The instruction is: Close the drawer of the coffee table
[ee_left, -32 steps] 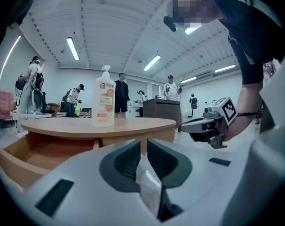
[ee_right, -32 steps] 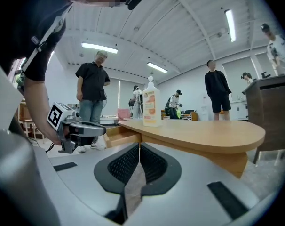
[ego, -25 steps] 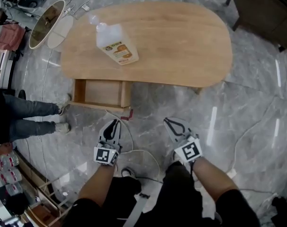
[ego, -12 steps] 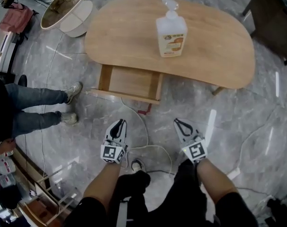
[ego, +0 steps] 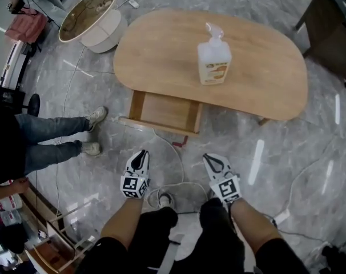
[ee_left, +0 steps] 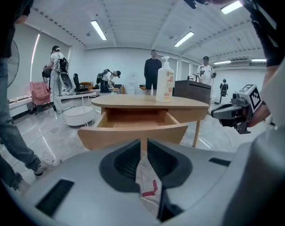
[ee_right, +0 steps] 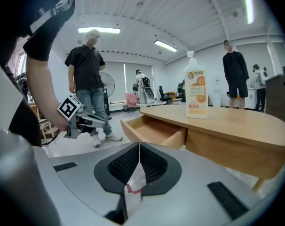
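Though the left gripper [ego: 140, 155] and right gripper [ego: 210, 160] are both clenched empty, the coffee table [ego: 264, 67]'s open drawer [ego: 164, 112] lies apart, at one o'clock and about eleven o'clock of them.

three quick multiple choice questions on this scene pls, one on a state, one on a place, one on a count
1. The drawer of the coffee table is:
A shut
B pulled out
C taken out altogether

2. The bottle stands:
A in the drawer
B on the table top
C under the table

3. Bottles on the table:
A one
B two
C three

Answers:
1 B, the head view shows the drawer's bare inside sticking out past the table edge.
2 B, the bottle stands upright on the wooden top, behind the drawer.
3 A, a single bottle is the only thing on the top.
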A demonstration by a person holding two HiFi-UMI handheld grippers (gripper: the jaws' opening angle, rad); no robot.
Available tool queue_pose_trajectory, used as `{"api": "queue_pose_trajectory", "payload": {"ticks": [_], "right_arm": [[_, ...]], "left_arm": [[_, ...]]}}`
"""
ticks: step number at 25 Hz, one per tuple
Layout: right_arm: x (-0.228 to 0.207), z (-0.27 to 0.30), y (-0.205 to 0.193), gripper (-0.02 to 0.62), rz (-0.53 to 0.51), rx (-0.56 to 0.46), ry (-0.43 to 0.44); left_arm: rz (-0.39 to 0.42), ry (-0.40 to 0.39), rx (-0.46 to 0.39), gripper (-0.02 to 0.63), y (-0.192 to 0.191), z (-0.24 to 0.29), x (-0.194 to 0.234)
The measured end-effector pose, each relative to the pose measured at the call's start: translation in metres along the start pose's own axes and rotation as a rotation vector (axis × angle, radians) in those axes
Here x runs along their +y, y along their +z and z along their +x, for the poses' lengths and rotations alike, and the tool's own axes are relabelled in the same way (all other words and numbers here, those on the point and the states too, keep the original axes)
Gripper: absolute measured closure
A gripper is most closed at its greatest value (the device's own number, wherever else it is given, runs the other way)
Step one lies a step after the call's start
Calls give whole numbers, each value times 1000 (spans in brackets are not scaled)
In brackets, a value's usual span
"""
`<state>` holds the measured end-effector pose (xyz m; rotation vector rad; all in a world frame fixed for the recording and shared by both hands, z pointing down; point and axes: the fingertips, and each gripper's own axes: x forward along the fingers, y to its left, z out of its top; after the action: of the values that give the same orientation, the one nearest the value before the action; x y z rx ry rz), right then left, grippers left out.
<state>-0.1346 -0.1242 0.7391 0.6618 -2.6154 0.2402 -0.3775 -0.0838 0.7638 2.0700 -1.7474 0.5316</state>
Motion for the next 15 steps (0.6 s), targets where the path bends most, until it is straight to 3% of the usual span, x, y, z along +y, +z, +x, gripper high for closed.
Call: {"api": "queue_pose_trajectory", "payload": {"ticks": [8, 15], "right_arm": [[31, 91, -15, 583, -52, 32, 50], [33, 165, -30, 583, 40, 41, 2]], "left_arm": [[47, -121, -77, 561, -28, 73, 35], [8, -138, -141, 561, -31, 110, 59]]}}
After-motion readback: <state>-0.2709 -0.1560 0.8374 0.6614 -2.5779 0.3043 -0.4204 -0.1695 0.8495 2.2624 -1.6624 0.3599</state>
